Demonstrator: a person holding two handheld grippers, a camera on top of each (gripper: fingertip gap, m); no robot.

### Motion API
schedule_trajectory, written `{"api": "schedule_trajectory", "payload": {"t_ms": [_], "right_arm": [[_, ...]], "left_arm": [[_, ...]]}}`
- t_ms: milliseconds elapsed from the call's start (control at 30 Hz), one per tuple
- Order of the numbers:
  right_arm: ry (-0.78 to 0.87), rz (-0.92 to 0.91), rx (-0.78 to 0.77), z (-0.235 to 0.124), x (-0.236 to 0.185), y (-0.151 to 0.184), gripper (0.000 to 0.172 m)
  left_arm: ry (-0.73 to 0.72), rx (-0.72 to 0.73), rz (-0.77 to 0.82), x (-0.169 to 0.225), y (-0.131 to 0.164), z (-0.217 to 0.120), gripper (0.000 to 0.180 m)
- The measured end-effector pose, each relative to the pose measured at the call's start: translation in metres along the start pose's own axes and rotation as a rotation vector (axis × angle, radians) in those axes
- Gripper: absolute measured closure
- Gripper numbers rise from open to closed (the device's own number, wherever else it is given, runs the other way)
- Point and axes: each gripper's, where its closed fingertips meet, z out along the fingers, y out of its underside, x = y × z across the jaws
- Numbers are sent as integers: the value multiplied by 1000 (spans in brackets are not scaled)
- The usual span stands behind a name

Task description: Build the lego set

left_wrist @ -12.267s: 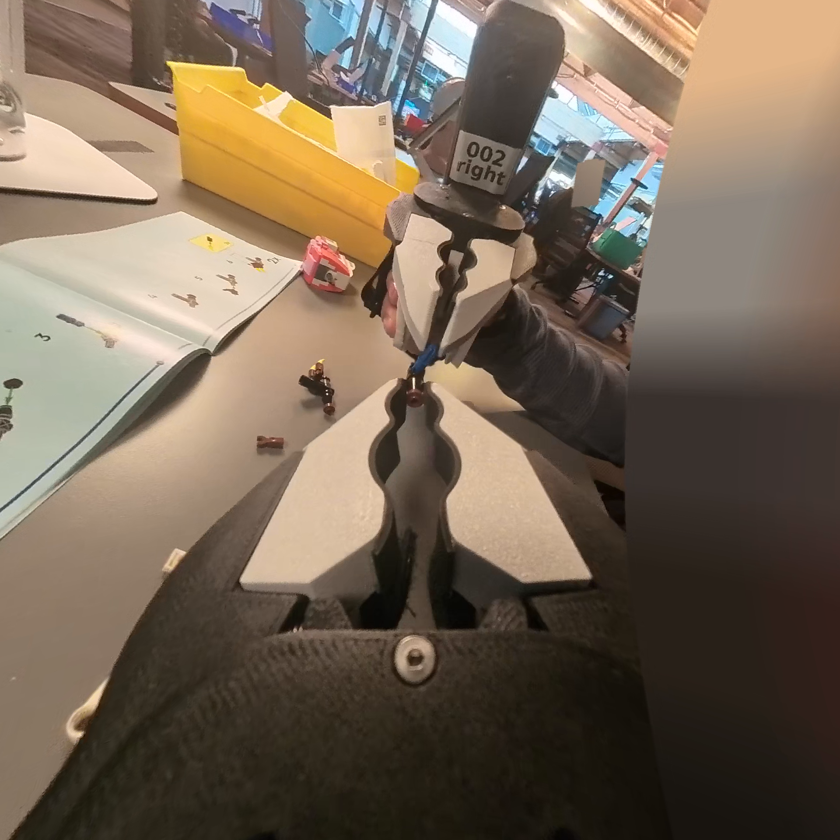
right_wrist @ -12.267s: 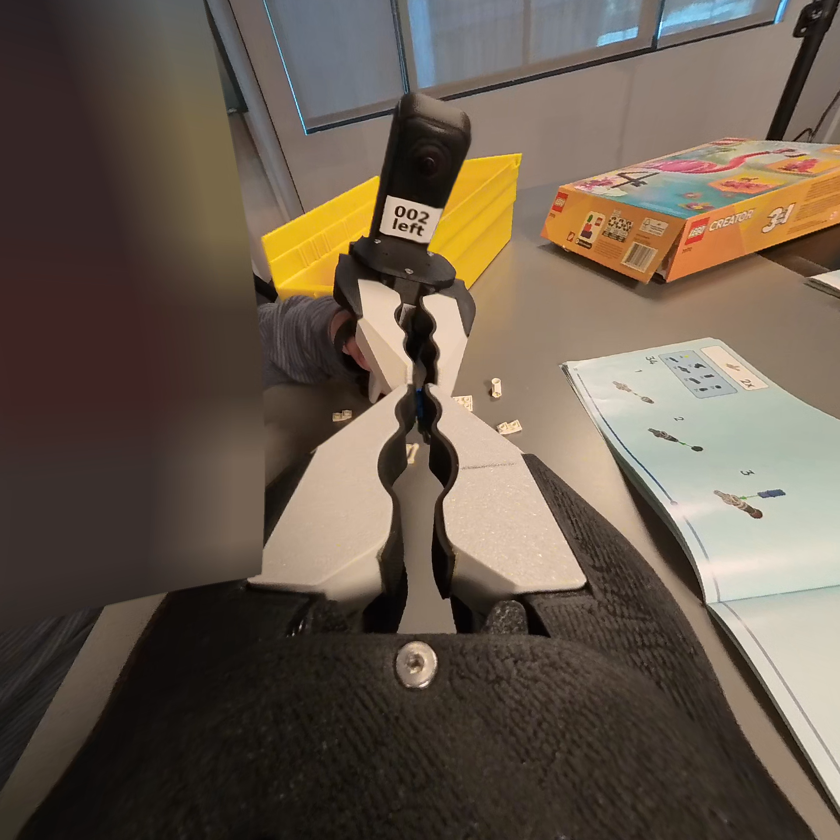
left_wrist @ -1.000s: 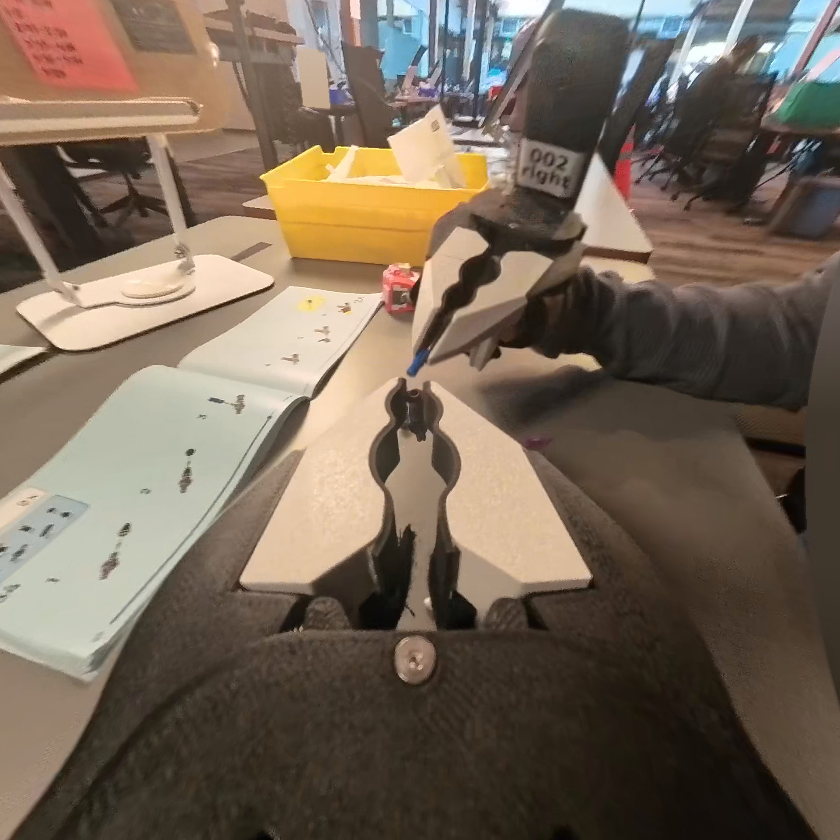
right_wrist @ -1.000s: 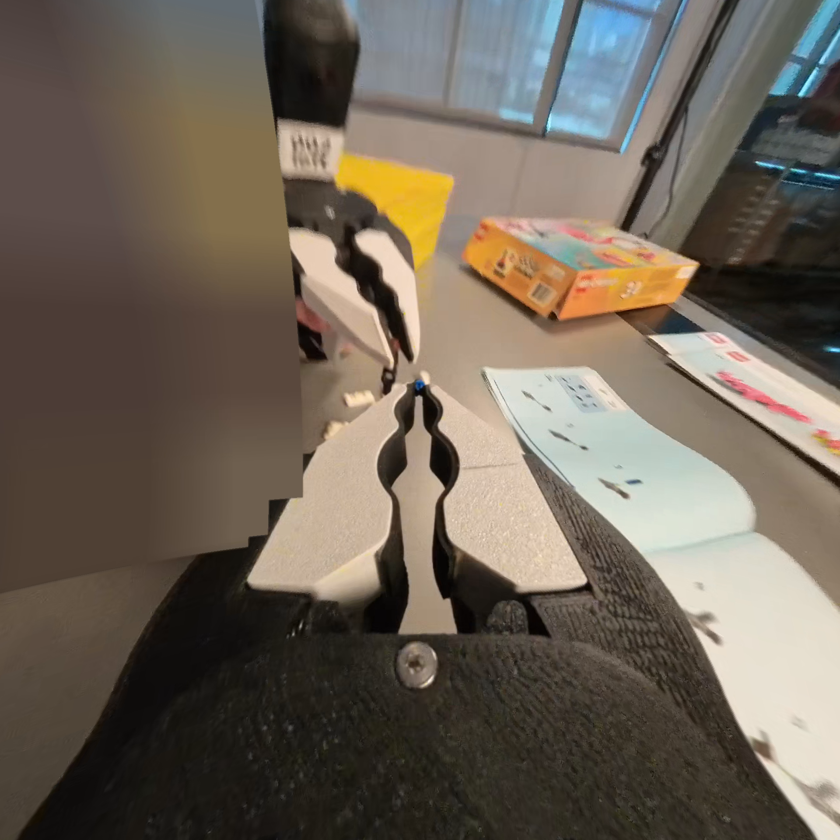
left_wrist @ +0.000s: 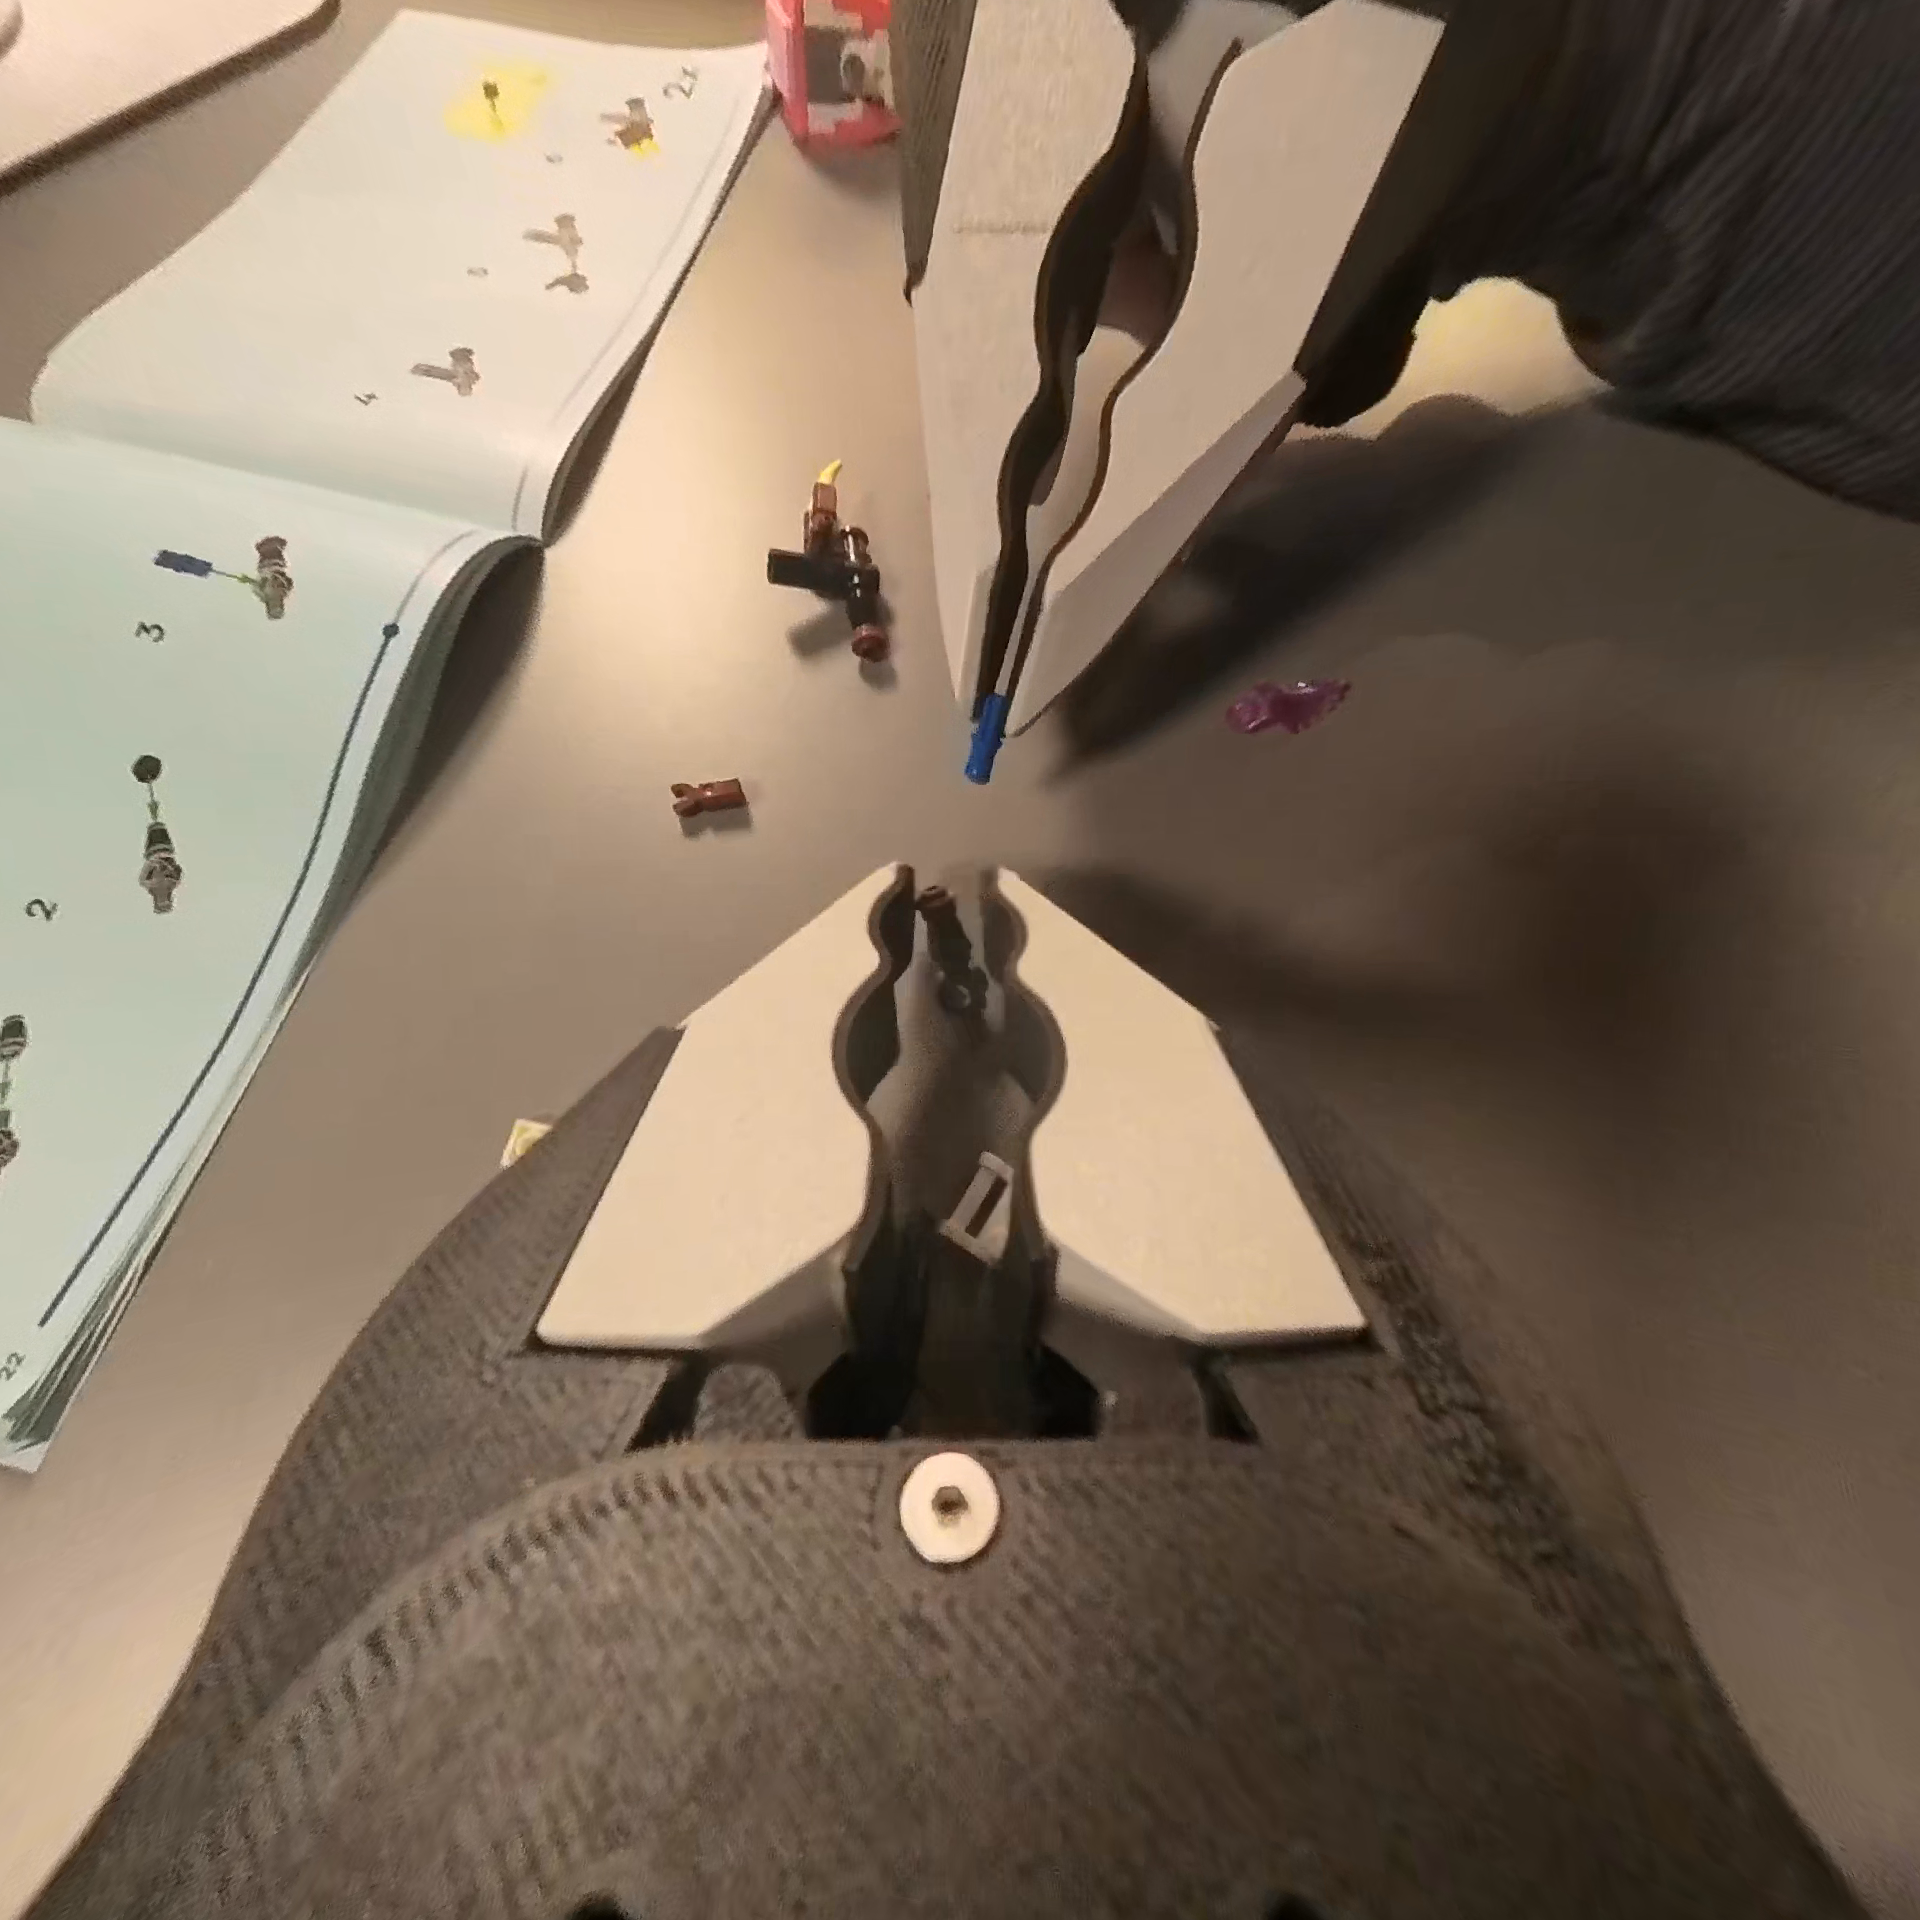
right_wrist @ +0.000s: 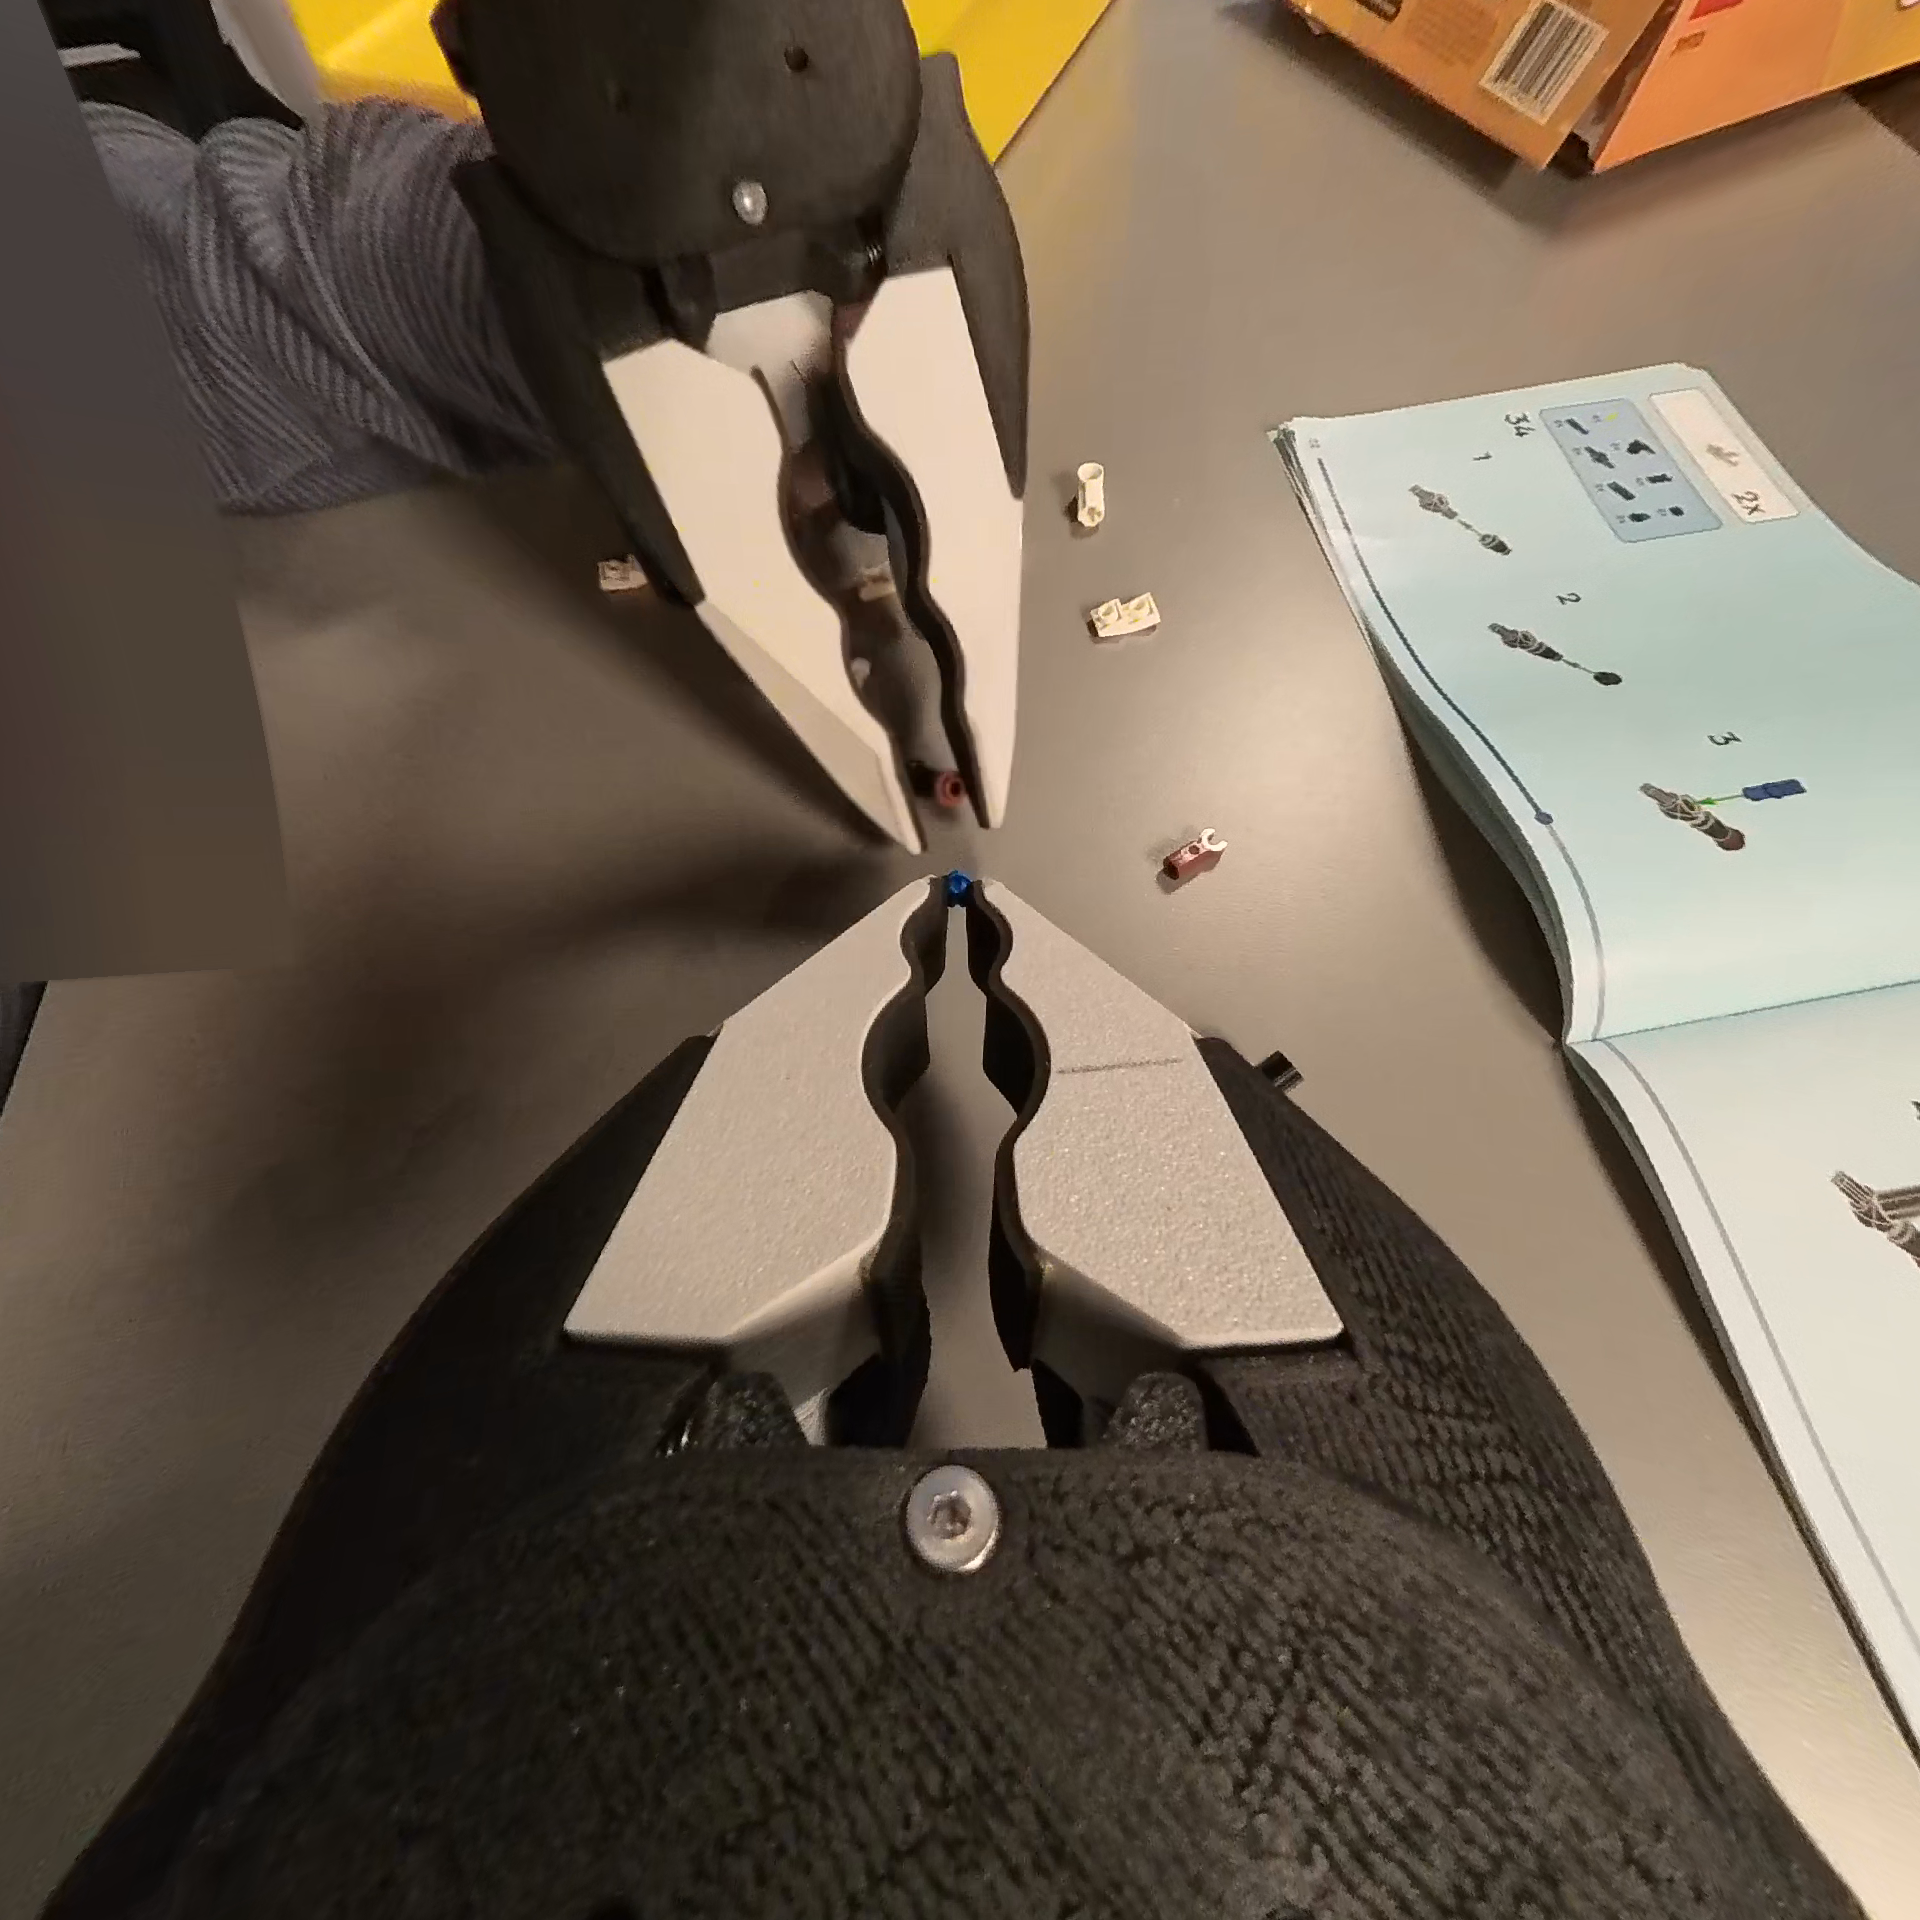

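Blue pin (left_wrist: 982, 740) pinched in right gripper (right_wrist: 957, 885); left gripper (left_wrist: 948, 881) narrowly parted – brown-black piece (left_wrist: 951, 951) between its fingers, grip unclear.

Two grippers (left_wrist: 951, 894) (right_wrist: 958, 883), one open booklet (left_wrist: 312, 312), one yellow bin (right_wrist: 1029, 73), one orange box (right_wrist: 1558, 73), three white pieces (right_wrist: 1124, 617), one purple piece (left_wrist: 1286, 707)

Matt grey table (left_wrist: 1455, 1039), paper booklet (left_wrist: 260, 727), glossy plastic blue pin (left_wrist: 985, 740), coarse-textured black gripper housing (right_wrist: 935, 1714).

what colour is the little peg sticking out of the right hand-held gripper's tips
Blue. The peg shows best in the left wrist view.
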Motion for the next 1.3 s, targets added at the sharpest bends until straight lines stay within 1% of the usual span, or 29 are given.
{"api": "schedule_trajectory", "payload": {"t_ms": [167, 233, 267, 333, 433, 533, 667, 800, 900, 933, 967, 1033, 1067, 1100, 1133, 1200, 1233, 1300], "right_arm": [[-1, 6, 1, 0, 0, 1, 170], [-1, 11, 5, 0, 1, 0, 170], [0, 13, 8, -1, 1, 0, 170], [1, 15, 13, -2, 2, -1, 170], [3, 22, 19, -4, 3, -1, 170], [1, 25, 25, -5, 3, -2, 170], [-7, 28, 25, -5, 2, -2, 170], [-15, 33, 21, -4, 1, -1, 170], [-20, 38, 22, -4, 0, -1, 170], [-22, 40, 24, -4, 0, -1, 170], [-24, 42, 27, -4, 0, -2, 170], [-15, 42, 49, -5, 2, -5, 170], [-5, 40, 78, -7, 3, -10, 170], [10, 36, 124, -11, 5, -19, 170], [39, 28, 191, -17, 8, -30, 170], [104, 1, 353, -33, 12, -59, 170], [128, -12, 428, -42, 11, -74, 170], [151, -37, 549, -54, 2, -100, 170]], "left_arm": [[19, -41, -33, 3, 5, -2, 144], [22, -56, -45, 4, 5, -7, 139], [20, -65, -45, 5, 5, -10, 139], [10, -86, -19, 7, 6, -13, 140], [-35, -113, 57, 7, 7, -14, 151], [-42, -134, 96, 9, 8, -11, 156], [-57, -164, 92, 7, 13, -8, 159], [-42, -146, 57, 7, 11, -10, 163], [-41, -163, 45, 6, 14, -9, 165], [-39, -174, 45, 6, 16, -8, 167], [-38, -181, 46, 6, 18, -8, 173], [-50, -169, 46, 4, 15, -8, 175], [-66, -137, 41, 1, 10, -10, 175], [-80, -68, 22, -2, 0, -14, 175], [-85, 34, -14, -6, -15, -20, 175], [-54, 304, -116, -10, -51, -40, 175], [10, 463, -178, -8, -69, -55, 175], [212, 764, -293, 2, -98, -87, 175]]}}
